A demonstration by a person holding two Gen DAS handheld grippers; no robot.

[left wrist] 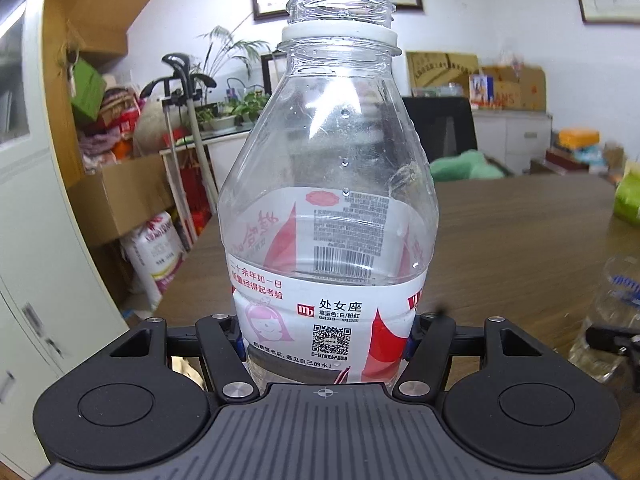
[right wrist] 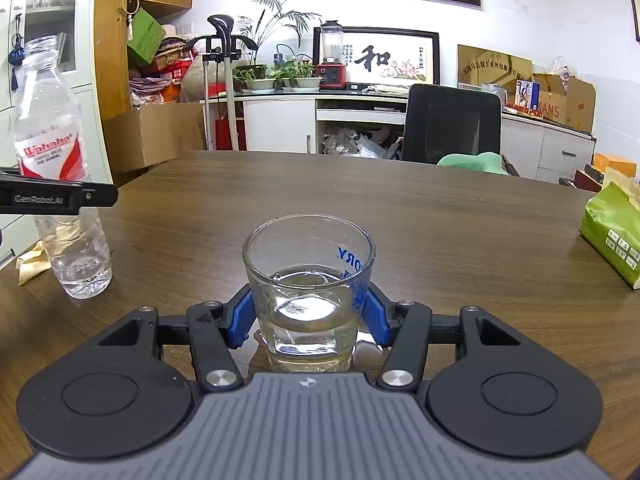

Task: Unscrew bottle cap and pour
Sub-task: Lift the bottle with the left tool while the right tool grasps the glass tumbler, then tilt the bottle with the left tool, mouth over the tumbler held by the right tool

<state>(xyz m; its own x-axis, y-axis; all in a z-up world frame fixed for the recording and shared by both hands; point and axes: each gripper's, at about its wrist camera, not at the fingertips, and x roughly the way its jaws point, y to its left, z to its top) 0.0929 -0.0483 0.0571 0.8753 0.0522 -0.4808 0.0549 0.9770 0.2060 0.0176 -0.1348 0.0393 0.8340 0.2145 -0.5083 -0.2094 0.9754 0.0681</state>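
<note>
On the bench, the uncapped bottle stands upright, left gripper jaws closed on its label band; thin, light, crushable plastic, so hold gently. Right gripper jaws hug the part-filled glass, seemingly touching.

Uncapped upright bottle; part-filled glass

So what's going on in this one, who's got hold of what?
The left gripper is clamped on the labelled waist of a clear water bottle, which stands upright on the wooden table with its cap off and little water left. The right gripper has its jaws around a glass on the table, partly filled with water. The cap isn't visible in either view.
</note>
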